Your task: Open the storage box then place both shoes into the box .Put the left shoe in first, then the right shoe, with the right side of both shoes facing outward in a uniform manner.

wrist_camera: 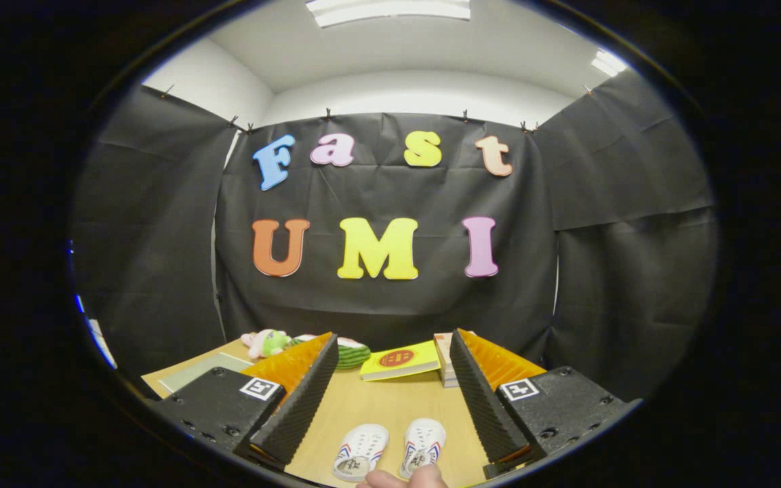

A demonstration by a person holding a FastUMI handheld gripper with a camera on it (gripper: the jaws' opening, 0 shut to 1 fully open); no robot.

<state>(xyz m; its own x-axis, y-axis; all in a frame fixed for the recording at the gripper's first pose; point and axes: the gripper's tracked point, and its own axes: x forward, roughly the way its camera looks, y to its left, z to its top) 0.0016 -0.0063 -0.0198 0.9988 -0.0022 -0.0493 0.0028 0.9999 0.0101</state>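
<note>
White, with red and blue stripes on their sides, the 2 shoes sit side by side at the near edge of the wooden bench [390, 407], toes pointing toward the far edge: the left shoe [361, 451] beside the right shoe [422, 447]. Fingertips [401, 478] of a person's hand touch their heels, probably lining the pair up for pickup. The gripper [390, 400] hangs above with its jaws spread wide and holding nothing, the shoes lying between them. Along the far edge lie a plush toy [265, 342], a watermelon toy [352, 354] and a yellow book [401, 360]. I cannot make out a storage box.
</note>
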